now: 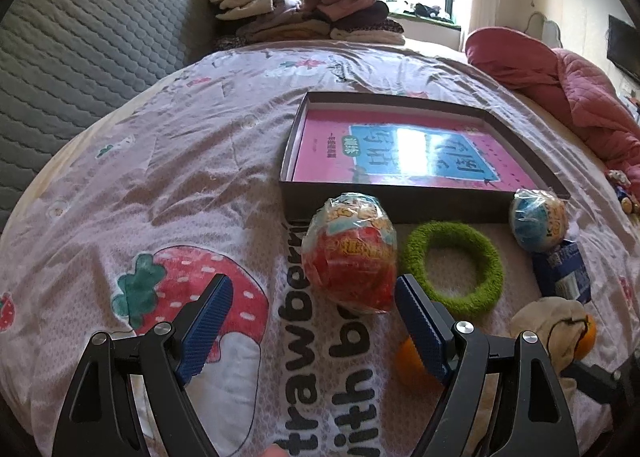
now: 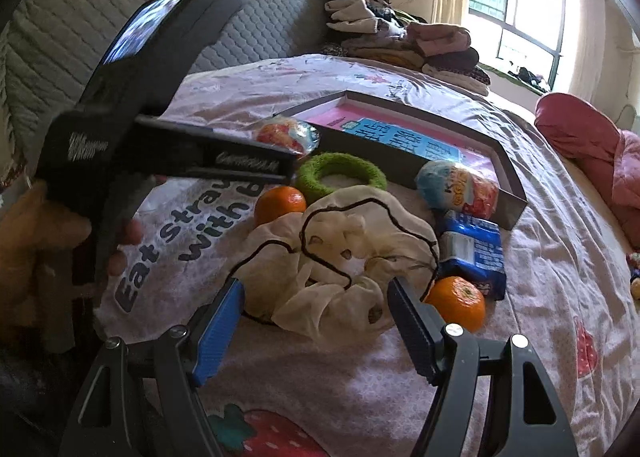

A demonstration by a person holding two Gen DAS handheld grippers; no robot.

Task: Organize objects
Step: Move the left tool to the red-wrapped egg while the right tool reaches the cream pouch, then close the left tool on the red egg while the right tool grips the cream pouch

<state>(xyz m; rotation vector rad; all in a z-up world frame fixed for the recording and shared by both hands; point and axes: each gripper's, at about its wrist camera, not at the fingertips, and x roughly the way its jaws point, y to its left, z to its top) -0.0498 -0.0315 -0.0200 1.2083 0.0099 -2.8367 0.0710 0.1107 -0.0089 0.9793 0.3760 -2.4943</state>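
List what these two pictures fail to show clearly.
- Left wrist view: one orange is half hidden behind a finger of the left hand-held gripper.
- Left wrist view: glare washes out the pink book in the box.
- Right wrist view: blue packet text is unreadably small.

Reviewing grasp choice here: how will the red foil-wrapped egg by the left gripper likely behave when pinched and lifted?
The red foil-wrapped egg is rounded, so it would probably roll on the quilt if nudged. Its crinkled glossy wrap looks slippery against the left gripper, whose jaws stand open. It is probably light and crushable, though that is unconfirmed.
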